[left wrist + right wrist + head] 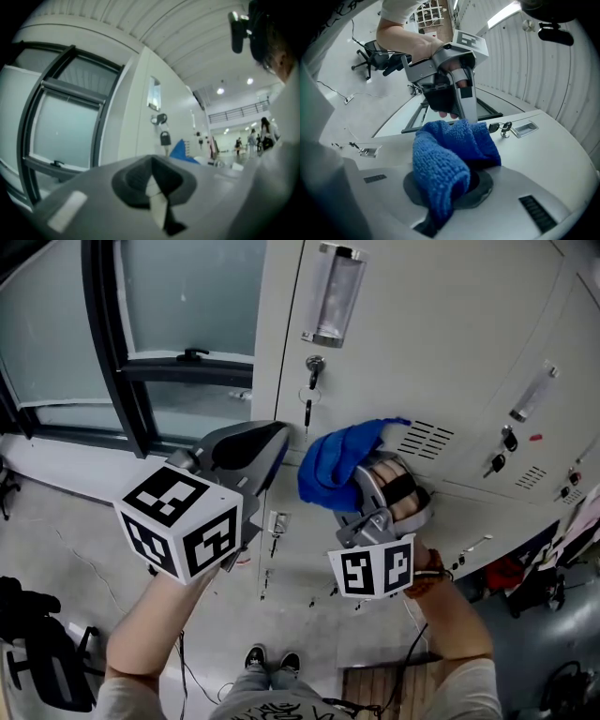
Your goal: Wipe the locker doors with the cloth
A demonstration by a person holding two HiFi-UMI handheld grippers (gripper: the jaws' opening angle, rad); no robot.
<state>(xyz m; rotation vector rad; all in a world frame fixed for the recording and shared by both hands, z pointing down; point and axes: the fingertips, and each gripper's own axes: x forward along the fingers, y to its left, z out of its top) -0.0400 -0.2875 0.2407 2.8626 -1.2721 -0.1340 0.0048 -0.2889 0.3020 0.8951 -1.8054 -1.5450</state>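
A blue cloth (330,465) is bunched in my right gripper (373,482), which is shut on it and holds it up to the grey locker door (441,343) beside a slatted vent (427,439). In the right gripper view the cloth (450,154) spills out of the right gripper (450,190) and hides the jaws. My left gripper (266,441) hovers just left of the cloth, near the door's edge, shut with nothing in it. In the left gripper view the left gripper (157,197) shows closed jaws, with the cloth (180,152) beyond.
A key (314,367) hangs in the lock under a recessed handle (333,296) just above the cloth. More locked doors (525,427) run to the right. A dark-framed window (169,334) stands left of the lockers. An office chair (37,652) sits on the floor at lower left.
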